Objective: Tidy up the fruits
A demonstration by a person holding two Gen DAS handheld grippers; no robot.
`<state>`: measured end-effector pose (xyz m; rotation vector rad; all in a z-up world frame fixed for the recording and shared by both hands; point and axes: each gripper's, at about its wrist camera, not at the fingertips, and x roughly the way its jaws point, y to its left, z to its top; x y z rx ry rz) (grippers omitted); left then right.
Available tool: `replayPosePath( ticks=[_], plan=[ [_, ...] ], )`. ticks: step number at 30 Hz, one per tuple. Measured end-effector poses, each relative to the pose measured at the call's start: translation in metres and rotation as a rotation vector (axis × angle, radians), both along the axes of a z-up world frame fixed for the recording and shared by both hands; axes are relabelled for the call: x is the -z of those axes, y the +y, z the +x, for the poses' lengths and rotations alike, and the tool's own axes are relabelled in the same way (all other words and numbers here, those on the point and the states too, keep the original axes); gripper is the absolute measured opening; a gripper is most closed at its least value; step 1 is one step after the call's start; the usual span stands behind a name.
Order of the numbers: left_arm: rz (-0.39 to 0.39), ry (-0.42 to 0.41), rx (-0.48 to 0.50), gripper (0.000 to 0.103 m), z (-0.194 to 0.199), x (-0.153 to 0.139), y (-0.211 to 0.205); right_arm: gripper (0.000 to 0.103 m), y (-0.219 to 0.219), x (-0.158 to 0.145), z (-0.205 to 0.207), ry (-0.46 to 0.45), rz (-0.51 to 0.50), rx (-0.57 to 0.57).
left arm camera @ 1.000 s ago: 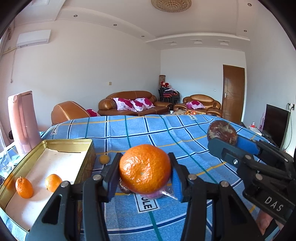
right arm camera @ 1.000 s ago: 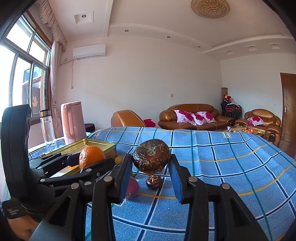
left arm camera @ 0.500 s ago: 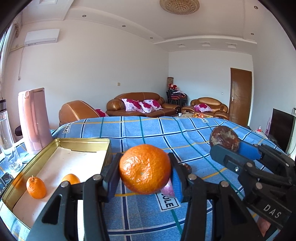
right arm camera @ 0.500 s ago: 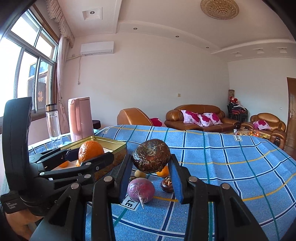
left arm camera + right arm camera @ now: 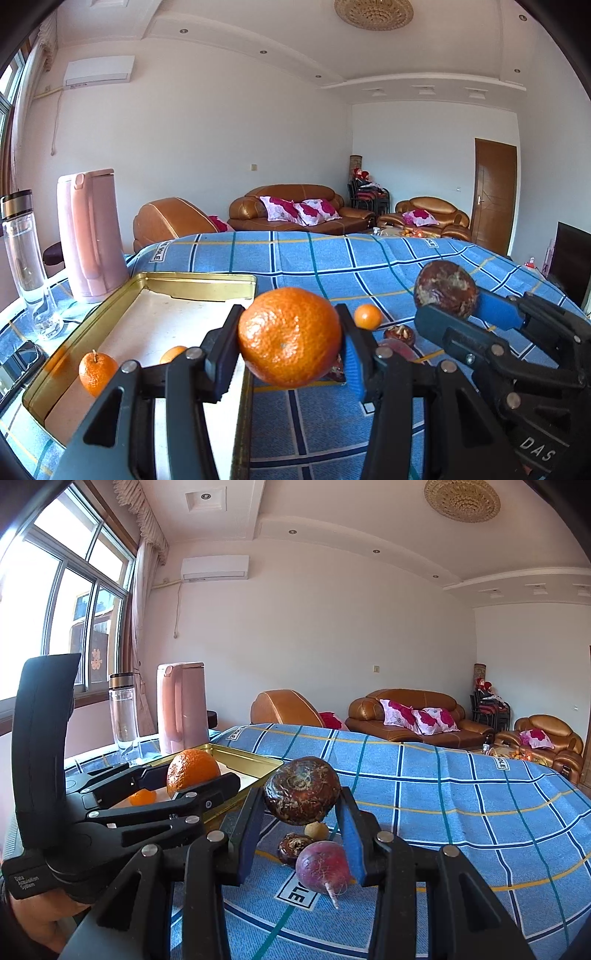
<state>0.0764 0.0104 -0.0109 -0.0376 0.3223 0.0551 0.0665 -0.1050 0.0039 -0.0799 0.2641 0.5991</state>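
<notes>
Small orange fruit (image 5: 173, 354) in gold metal tin (image 5: 207, 280): lower half hidden behind left gripper (image 5: 288, 338) finger. Dark red round root (image 5: 397, 349), 3 o'clock of the held large orange (image 5: 289, 336): mostly occluded. Black phone-like object (image 5: 16, 365): cut off at the left edge.

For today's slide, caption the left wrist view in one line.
Left hand-held gripper holds a mandarin orange beside the gold tin tray.

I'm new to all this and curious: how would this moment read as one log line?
left gripper: shut on orange | right gripper: shut on brown bulb | both lifted | tin tray: two small oranges
</notes>
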Motion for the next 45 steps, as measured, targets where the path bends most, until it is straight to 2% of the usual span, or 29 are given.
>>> replayPosePath(
  ticks=[24, 45],
  plan=[
    [-0.026, 0.034, -0.115, 0.050, -0.004, 0.005, 0.064, 0.042, 0.057, 0.003, 0.000, -0.005, -0.061, -0.093],
    [-0.013, 0.081, -0.186, 0.050, -0.008, 0.008, 0.099, 0.042, 0.107, 0.006, 0.003, 0.013, -0.117, -0.179]
  ],
)
